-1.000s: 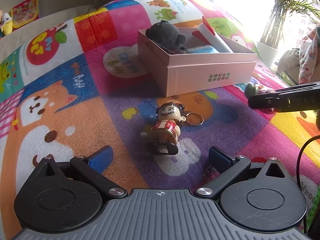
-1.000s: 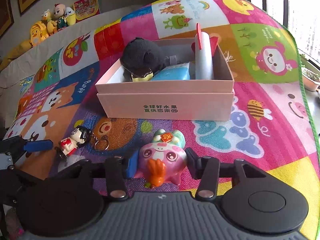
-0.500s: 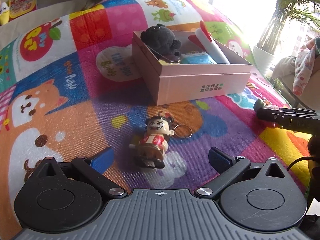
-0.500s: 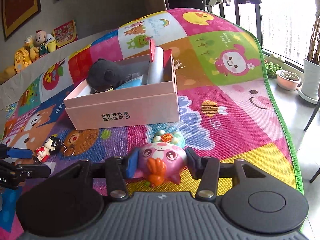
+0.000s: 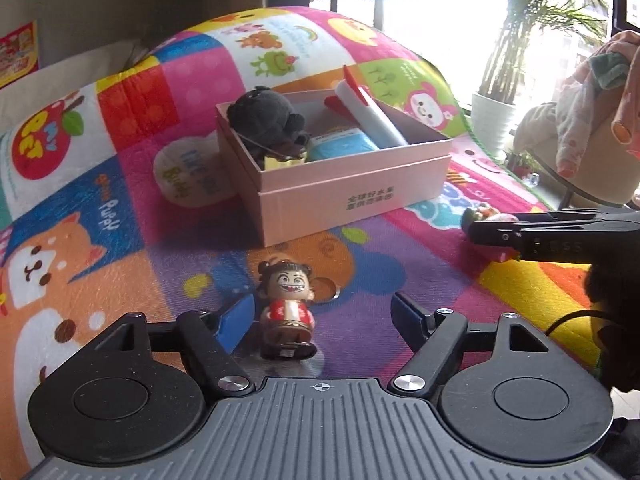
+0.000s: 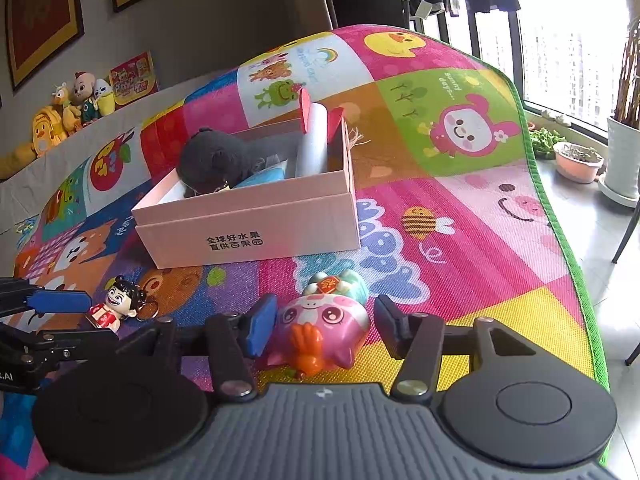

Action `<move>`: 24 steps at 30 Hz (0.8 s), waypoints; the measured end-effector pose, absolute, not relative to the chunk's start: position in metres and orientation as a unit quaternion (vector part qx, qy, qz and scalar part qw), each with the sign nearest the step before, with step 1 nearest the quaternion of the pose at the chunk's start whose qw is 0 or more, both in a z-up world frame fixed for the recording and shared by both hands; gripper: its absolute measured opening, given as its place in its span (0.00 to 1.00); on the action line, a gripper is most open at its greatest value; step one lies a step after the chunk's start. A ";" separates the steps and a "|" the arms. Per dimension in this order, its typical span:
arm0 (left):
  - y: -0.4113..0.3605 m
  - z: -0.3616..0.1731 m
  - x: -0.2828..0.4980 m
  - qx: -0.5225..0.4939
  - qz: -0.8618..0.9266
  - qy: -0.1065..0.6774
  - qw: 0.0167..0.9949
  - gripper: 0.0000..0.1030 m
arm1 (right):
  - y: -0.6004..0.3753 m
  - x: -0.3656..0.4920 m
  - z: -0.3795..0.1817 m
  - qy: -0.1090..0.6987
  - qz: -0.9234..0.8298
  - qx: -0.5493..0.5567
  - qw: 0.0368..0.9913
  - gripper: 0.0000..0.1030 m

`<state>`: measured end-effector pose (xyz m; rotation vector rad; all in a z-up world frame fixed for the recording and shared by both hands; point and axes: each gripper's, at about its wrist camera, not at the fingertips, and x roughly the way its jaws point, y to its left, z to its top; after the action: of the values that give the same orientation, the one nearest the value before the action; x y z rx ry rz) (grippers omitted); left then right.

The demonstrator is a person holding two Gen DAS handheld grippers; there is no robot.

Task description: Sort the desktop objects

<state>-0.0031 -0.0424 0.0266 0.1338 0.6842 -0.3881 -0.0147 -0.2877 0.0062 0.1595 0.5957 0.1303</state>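
Note:
A small boy figure keychain in red stands on the colourful mat between the fingers of my left gripper, close to the left finger; the jaws are wide open. It also shows in the right wrist view. A pink pig toy lies on the mat between the fingers of my right gripper, whose jaws are open with small gaps on both sides. A pink box behind holds a black plush, a blue pack and a white tube.
The play mat ends at a green edge on the right, with tiled floor and plant pots beyond. Plush toys sit along the back ledge. The right gripper's side shows in the left wrist view.
My left gripper has moved forward so the keychain figure now stands between its fingers. My right gripper has opened off the pig toy, which rests on the mat.

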 end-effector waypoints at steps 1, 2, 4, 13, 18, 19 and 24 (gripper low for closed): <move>-0.040 0.024 0.001 0.065 -0.175 0.339 0.922 0.79 | -0.287 -0.015 0.006 0.293 0.064 0.078 0.951 0.53; -0.039 0.022 0.005 0.063 -0.167 0.345 0.921 0.79 | -0.288 -0.015 0.006 0.293 0.064 0.078 0.951 0.53; -0.038 0.017 0.011 0.059 -0.161 0.356 0.918 0.78 | -0.287 -0.015 0.006 0.294 0.066 0.076 0.951 0.54; -0.047 0.013 0.014 0.059 -0.175 0.354 0.917 0.42 | -0.285 -0.015 0.005 0.296 0.068 0.072 0.950 0.54; -0.048 0.016 0.007 0.066 -0.172 0.349 0.919 0.40 | -0.281 -0.009 0.003 0.317 0.058 0.061 0.945 0.47; -0.047 0.017 0.004 0.068 -0.174 0.346 0.919 0.40 | -0.280 -0.008 0.004 0.321 0.056 0.057 0.944 0.47; -0.043 0.026 -0.015 0.067 -0.183 0.330 0.924 0.40 | -0.276 -0.019 0.015 0.341 0.069 0.044 0.937 0.46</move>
<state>-0.0148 -0.0431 0.0258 0.1372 0.6775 -0.3752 -0.0191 -0.2761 0.0153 0.0905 0.6963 0.1412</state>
